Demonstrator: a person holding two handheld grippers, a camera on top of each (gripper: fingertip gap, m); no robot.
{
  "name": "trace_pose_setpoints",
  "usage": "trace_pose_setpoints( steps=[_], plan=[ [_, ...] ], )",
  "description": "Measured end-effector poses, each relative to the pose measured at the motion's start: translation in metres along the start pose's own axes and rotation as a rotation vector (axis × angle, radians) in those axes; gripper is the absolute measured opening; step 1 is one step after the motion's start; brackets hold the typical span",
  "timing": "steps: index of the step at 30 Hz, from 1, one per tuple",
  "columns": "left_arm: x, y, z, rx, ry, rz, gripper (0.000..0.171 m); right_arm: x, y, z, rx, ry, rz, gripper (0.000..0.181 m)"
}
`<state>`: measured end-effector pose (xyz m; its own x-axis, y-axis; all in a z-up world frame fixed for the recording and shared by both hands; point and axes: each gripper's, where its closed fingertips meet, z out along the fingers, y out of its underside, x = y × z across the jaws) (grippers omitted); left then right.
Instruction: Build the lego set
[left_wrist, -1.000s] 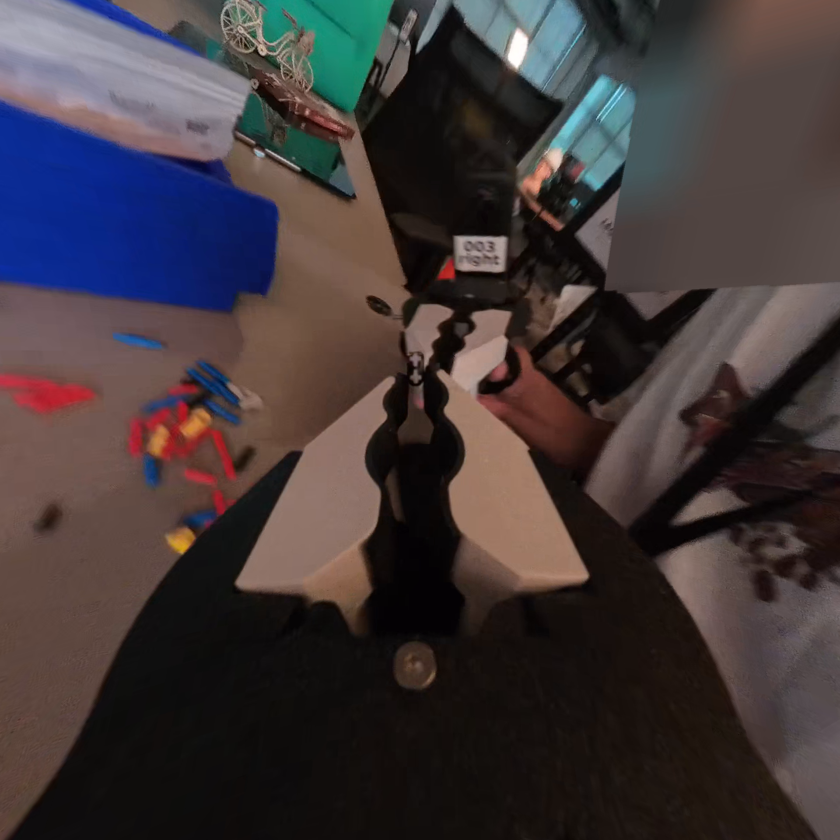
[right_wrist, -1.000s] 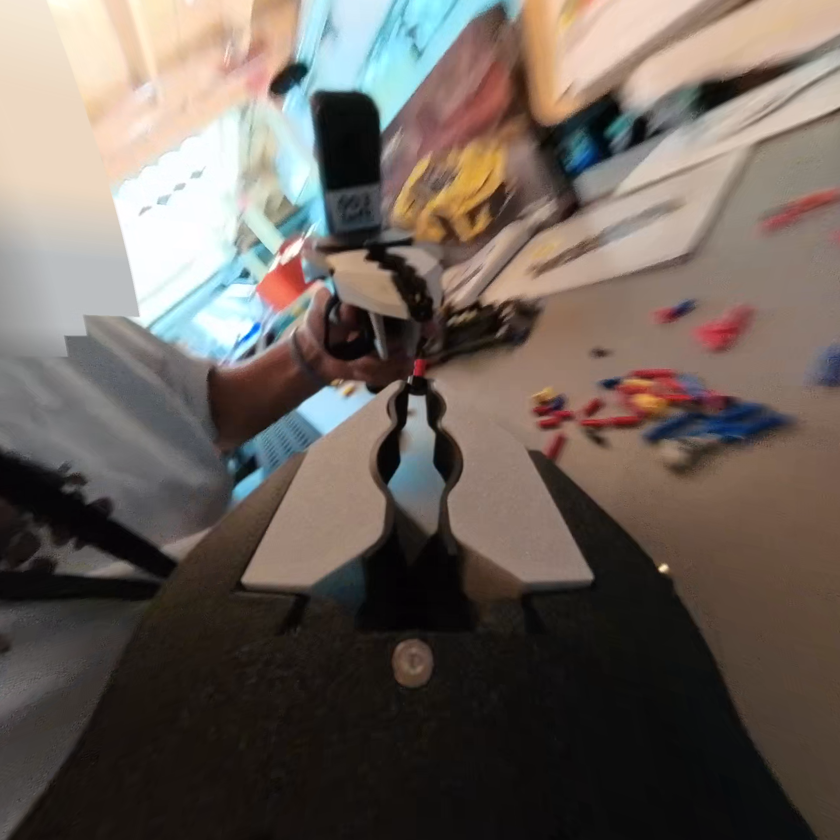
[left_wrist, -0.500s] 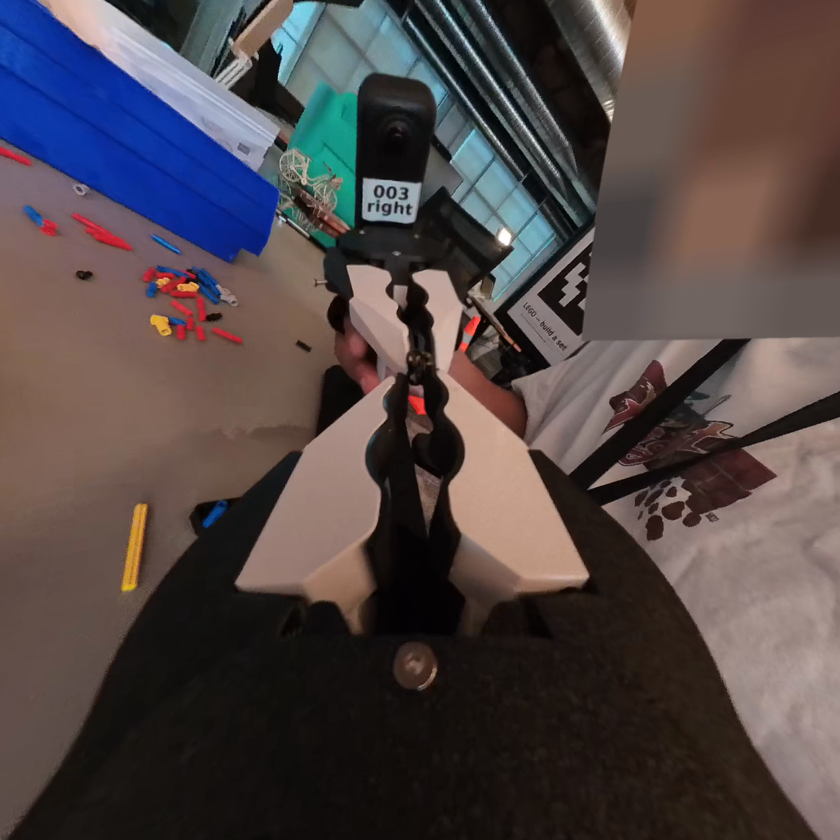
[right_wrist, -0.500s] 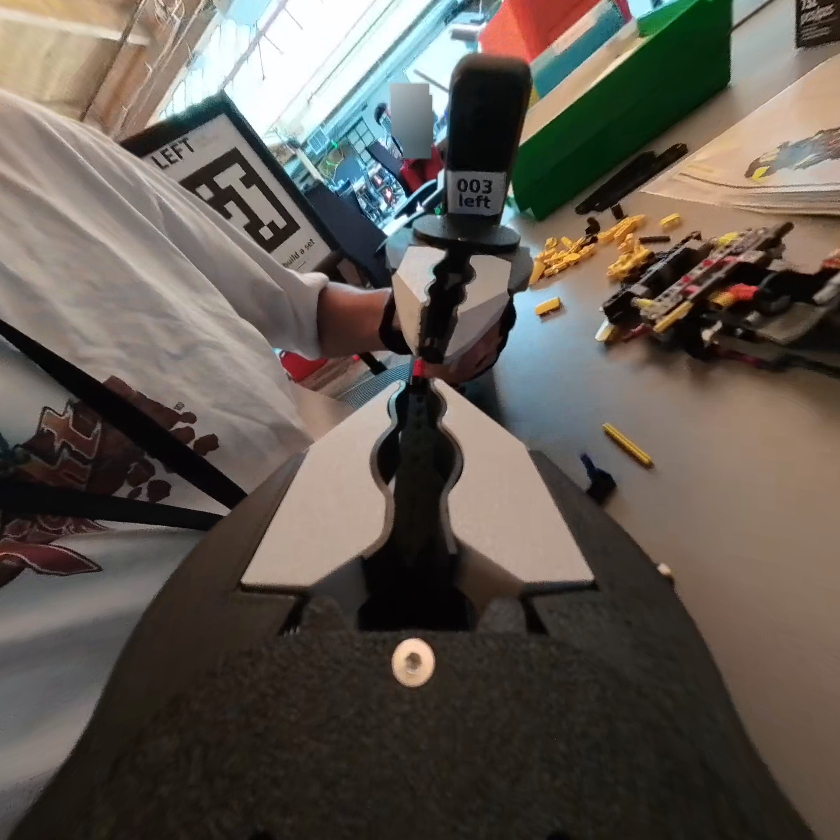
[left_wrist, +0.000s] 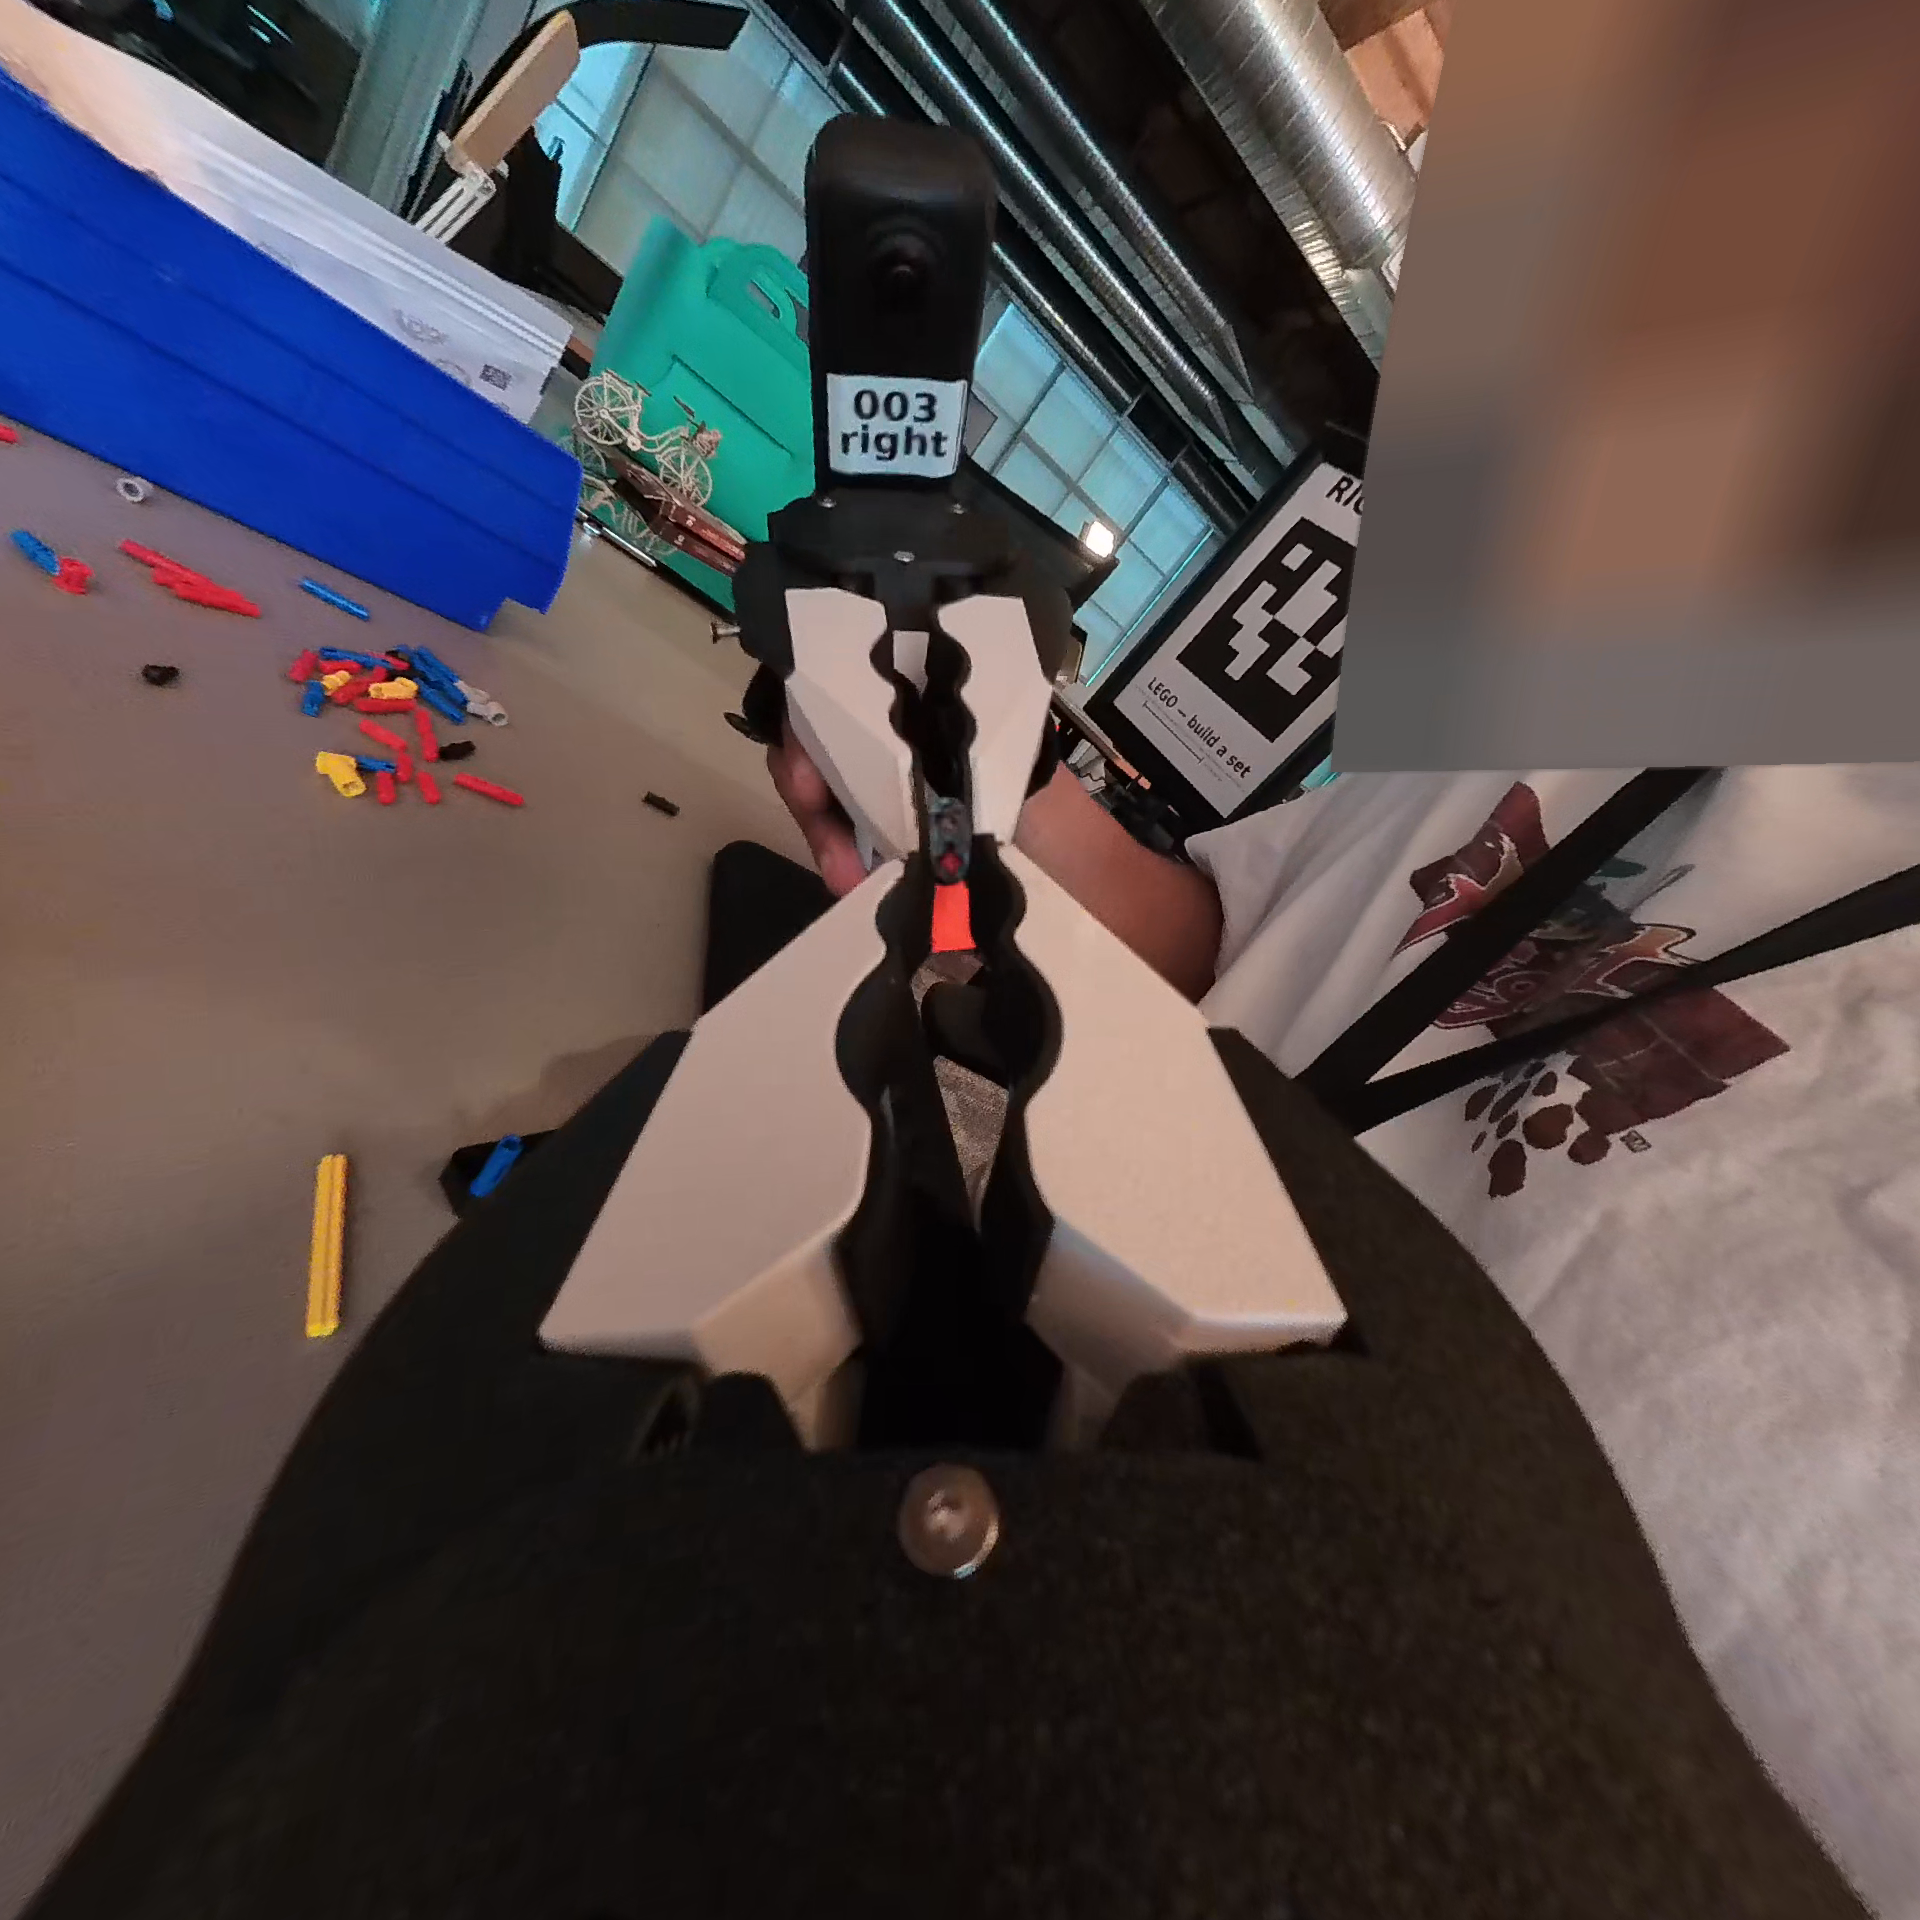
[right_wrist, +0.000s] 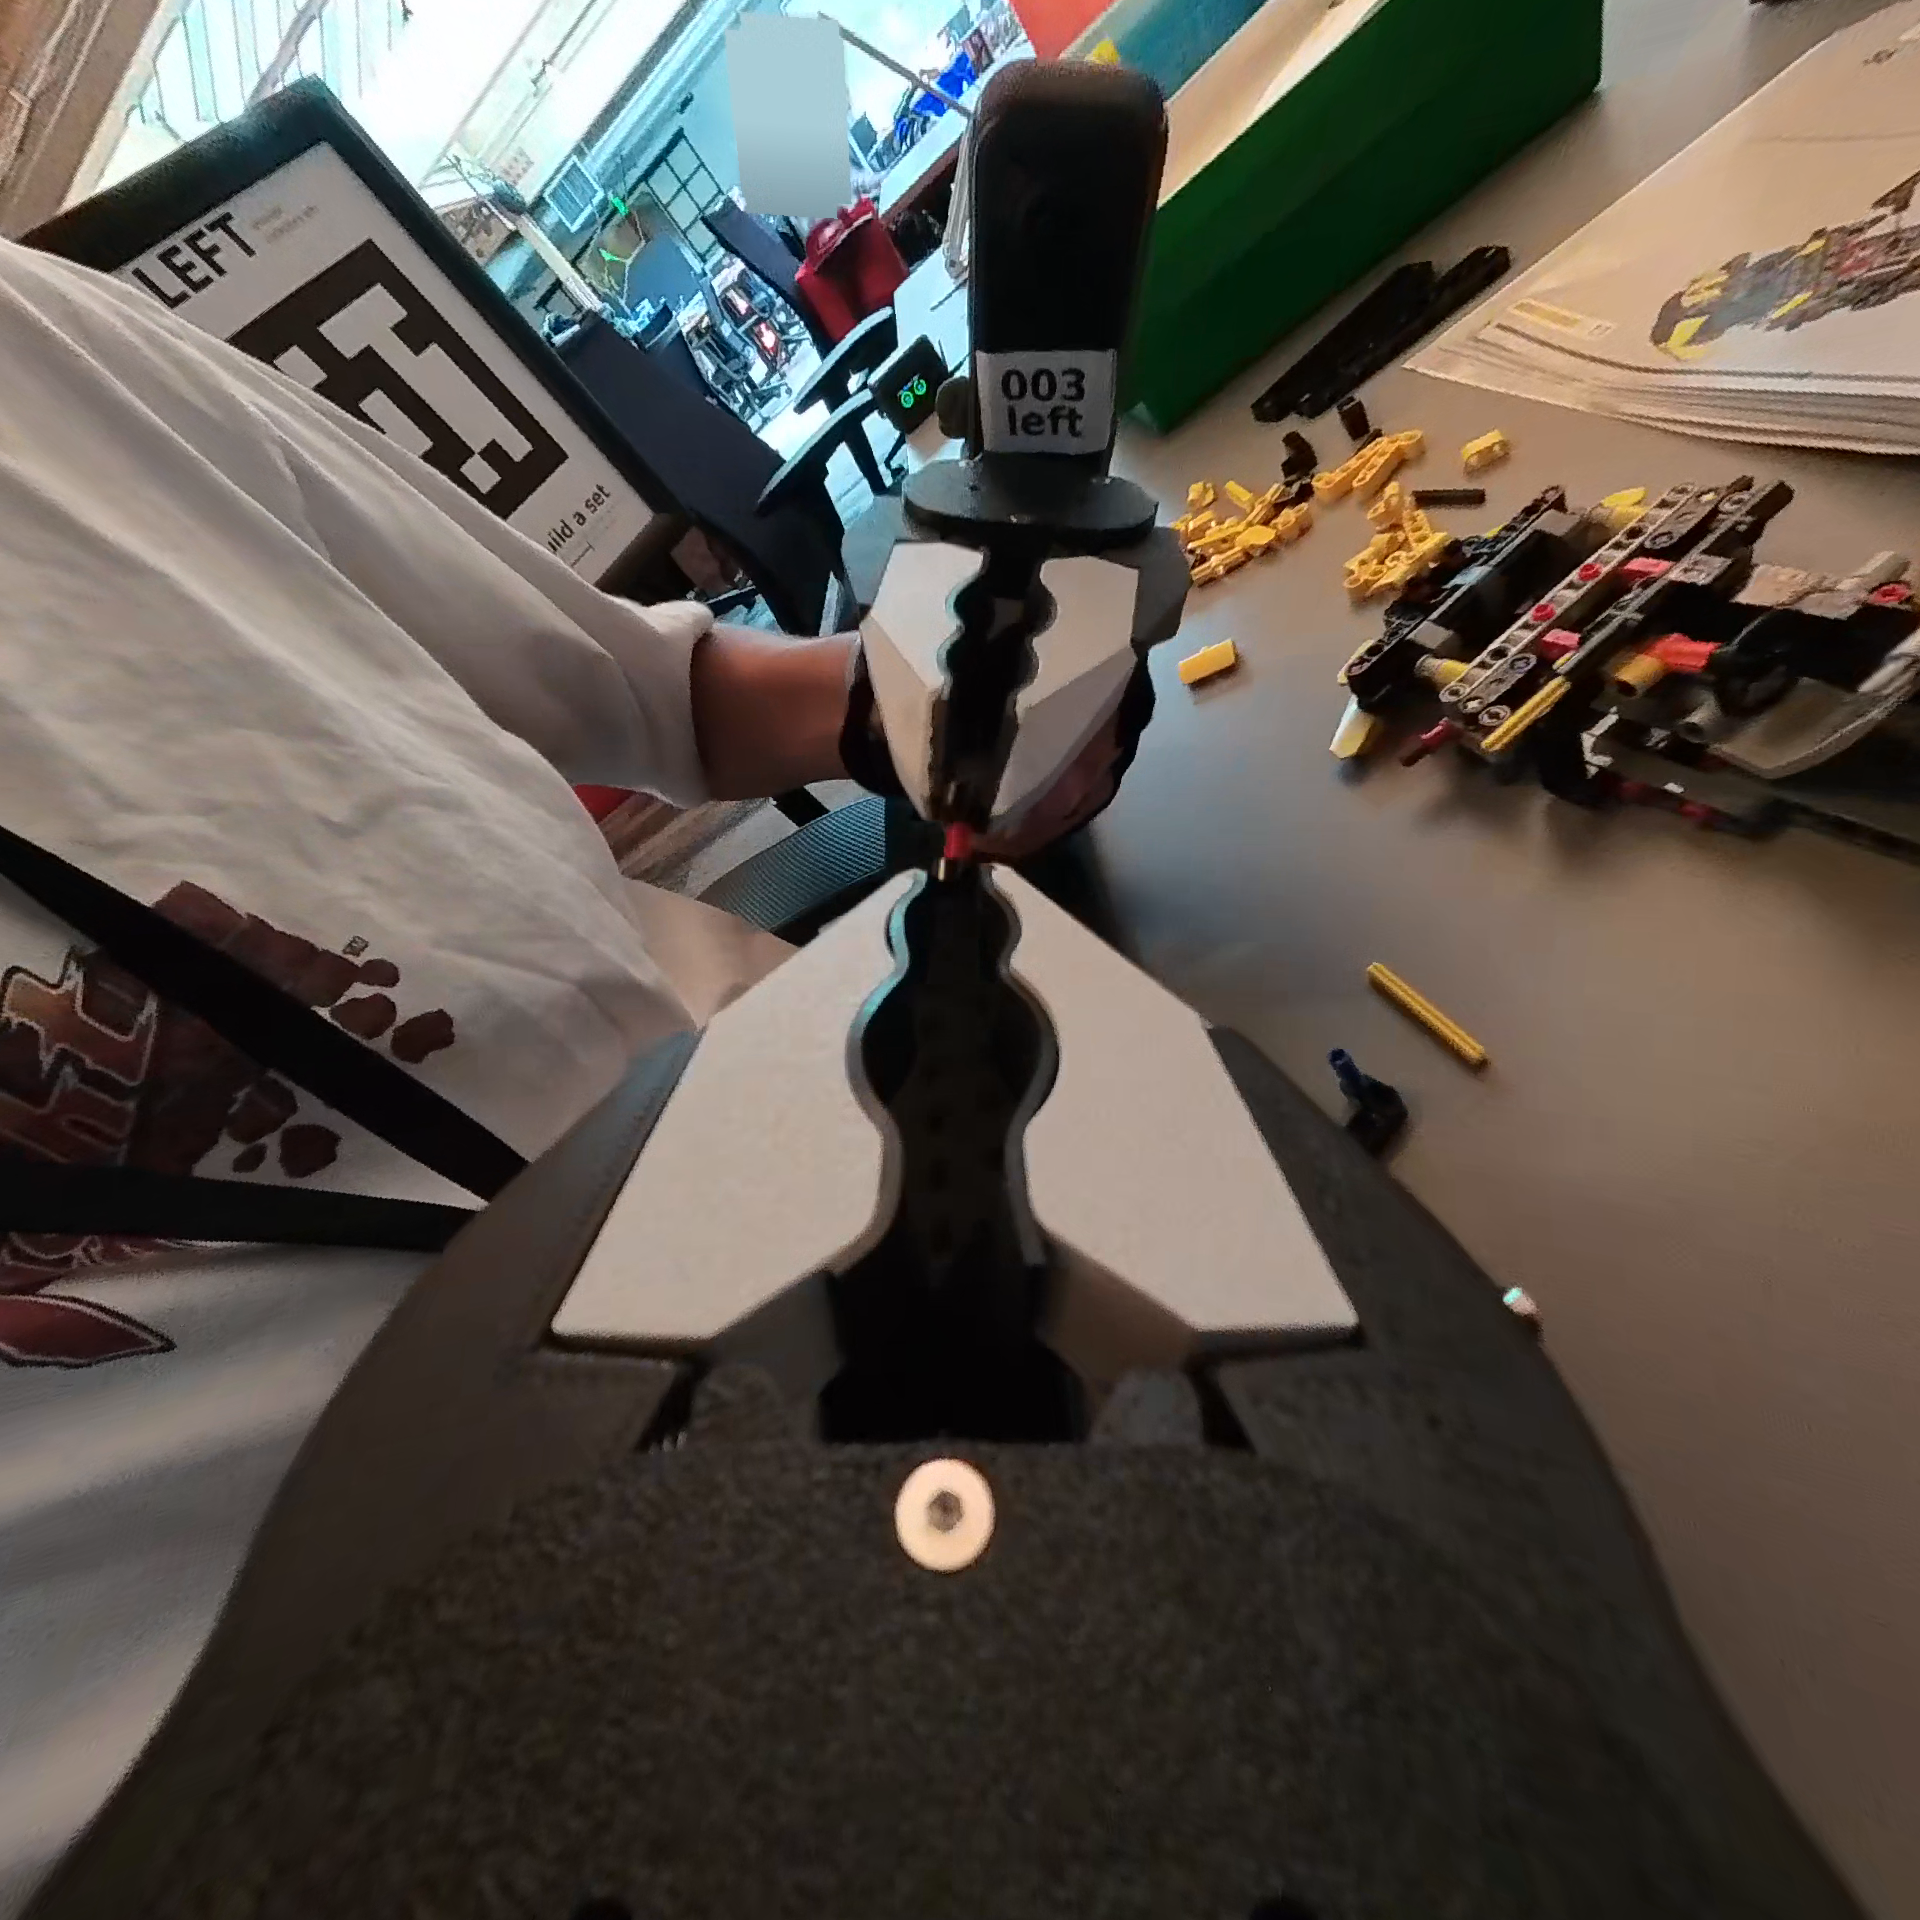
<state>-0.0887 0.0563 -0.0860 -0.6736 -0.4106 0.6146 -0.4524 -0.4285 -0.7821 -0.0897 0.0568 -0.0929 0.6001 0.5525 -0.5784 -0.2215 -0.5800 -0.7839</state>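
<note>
My left gripper (left_wrist: 948, 883) is shut on a small red pin (left_wrist: 951, 920). My right gripper (right_wrist: 951, 883) is shut on a short black beam with holes (right_wrist: 951, 1049). The two grippers point at each other, tip to tip, in the air above the table edge. In the left wrist view the right gripper (left_wrist: 943, 821) holds the beam's dark end (left_wrist: 951, 831) against the red pin. In the right wrist view the left gripper (right_wrist: 961, 805) presents the red pin (right_wrist: 958, 837) at my fingertips. Whether the pin is seated in the beam is hidden.
A partly built black, red and yellow model (right_wrist: 1621, 665) lies on the table with a yellow parts pile (right_wrist: 1340, 499), booklet (right_wrist: 1714, 281) and green box (right_wrist: 1351, 187) behind. A red and blue parts pile (left_wrist: 395, 707), blue bin (left_wrist: 260, 416) and yellow axle (left_wrist: 325, 1244) lie on the other side.
One second ago both views were blurred from swinging. Both grippers have turned to face each other and now hold still, tips slightly closer, each still shut on its piece.
</note>
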Motion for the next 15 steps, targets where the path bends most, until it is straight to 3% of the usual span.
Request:
trace_pose_setpoints(
  steps=[7,15],
  plan=[
    [-0.006,0.003,0.000,-0.017,-0.039,0.053,0.004,0.006,0.002,0.000,-0.024,0.029,0.002,0.006],
    [-0.010,-0.003,0.004,0.044,-0.034,0.053,0.004,0.010,-0.002,-0.005,0.057,0.046,0.047,0.006]
  ],
)
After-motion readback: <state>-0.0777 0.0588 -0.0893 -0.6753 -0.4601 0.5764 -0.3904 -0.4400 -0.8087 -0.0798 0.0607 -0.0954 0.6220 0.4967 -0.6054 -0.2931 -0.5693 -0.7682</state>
